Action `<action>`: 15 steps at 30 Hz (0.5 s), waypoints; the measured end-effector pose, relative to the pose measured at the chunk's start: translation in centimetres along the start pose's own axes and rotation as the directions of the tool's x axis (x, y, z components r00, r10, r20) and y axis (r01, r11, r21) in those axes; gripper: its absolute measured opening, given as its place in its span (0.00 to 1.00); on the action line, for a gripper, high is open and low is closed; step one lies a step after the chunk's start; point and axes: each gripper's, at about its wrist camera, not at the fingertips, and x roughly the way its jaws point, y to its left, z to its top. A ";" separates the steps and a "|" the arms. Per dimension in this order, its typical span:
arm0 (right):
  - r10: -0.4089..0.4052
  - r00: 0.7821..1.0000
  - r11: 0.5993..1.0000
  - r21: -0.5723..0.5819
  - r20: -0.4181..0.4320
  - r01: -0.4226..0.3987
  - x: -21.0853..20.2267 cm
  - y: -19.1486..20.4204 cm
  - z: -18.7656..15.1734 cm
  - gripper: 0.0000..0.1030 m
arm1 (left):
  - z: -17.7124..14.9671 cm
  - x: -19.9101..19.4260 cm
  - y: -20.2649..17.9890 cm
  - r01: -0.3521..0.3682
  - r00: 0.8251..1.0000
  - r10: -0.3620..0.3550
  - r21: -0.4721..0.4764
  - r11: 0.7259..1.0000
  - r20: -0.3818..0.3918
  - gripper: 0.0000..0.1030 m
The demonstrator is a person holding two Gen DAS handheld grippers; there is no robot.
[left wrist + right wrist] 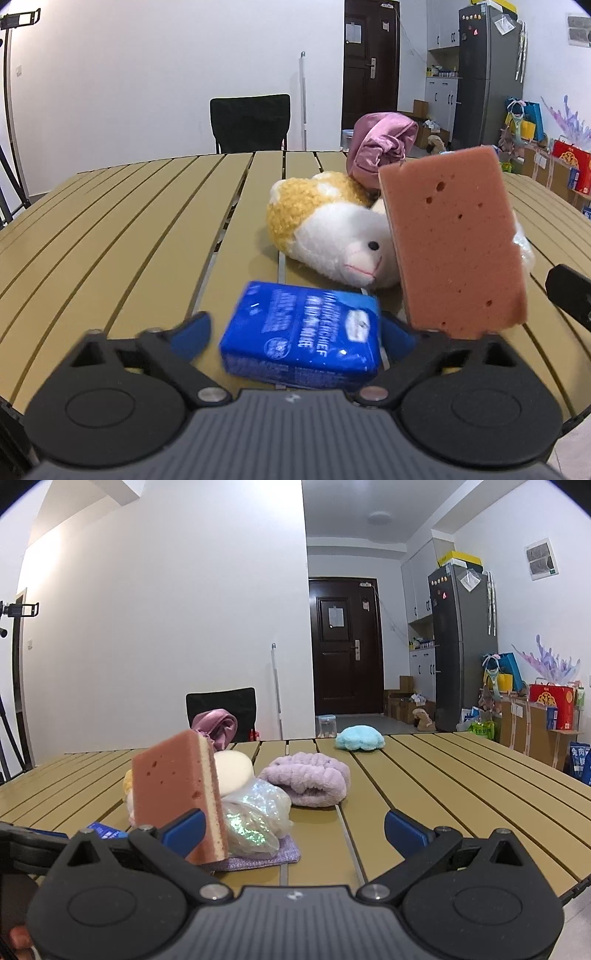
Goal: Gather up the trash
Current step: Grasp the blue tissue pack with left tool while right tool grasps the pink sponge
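The left gripper (295, 328) has its jaws apart, and a blue tissue pack (301, 334) lies between the blue fingers (194, 332) on the slatted table (129, 221). The pack looks blurred, and there is a gap on its left side, so the pads do not press on it; on the right side contact cannot be told. Just behind the pack lies a white and yellow plush toy (332, 229), and a pink sponge (454, 236) stands tilted at the right, near the right finger.

The right gripper (293, 830) stands wide and holds nothing. The sponge (177, 794) rises just beside its left finger. A shiny plastic bag (255, 816) lies on a purple cloth (258, 856), left of the gap between the jaws. A lilac fluffy towel (310, 779) lies further away.
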 end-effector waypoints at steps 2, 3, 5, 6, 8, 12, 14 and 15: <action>-0.002 1.000 1.000 -0.004 -0.001 0.002 0.2 0.1 -0.1 1.00 | 0.1 -0.1 -0.2 0.005 1.000 -0.006 0.015 1.000 0.008 0.72; -0.003 1.000 1.000 -0.004 -0.002 0.003 0.2 0.1 -0.1 1.00 | 0.1 -0.2 -0.2 0.004 1.000 -0.004 0.017 1.000 0.011 0.72; -0.003 1.000 1.000 0.008 -0.006 0.003 0.4 0.0 -0.2 1.00 | 0.0 -0.3 0.0 -0.005 1.000 0.005 0.015 1.000 0.015 0.72; -0.002 1.000 1.000 0.014 -0.007 0.002 0.5 0.0 -0.2 1.00 | 0.0 -0.4 0.1 -0.011 1.000 0.010 0.013 1.000 0.018 0.72; 0.000 1.000 1.000 0.019 -0.002 0.000 0.6 0.2 -0.3 1.00 | 0.0 -0.9 0.2 -0.012 1.000 0.012 0.008 1.000 0.028 0.72; 0.012 1.000 1.000 0.019 0.007 -0.012 0.8 1.1 -0.4 1.00 | 0.0 -2.5 1.1 -0.028 0.997 0.028 -0.004 1.000 0.071 0.72; 0.027 1.000 1.000 0.015 0.007 -0.027 0.9 1.8 -0.4 1.00 | 0.0 -3.1 1.7 -0.039 0.995 0.040 -0.013 0.999 0.090 0.72; 0.031 0.999 0.999 0.010 0.010 -0.031 0.9 2.2 -0.5 1.00 | 0.0 -3.4 2.0 -0.048 0.994 0.049 -0.018 0.999 0.097 0.72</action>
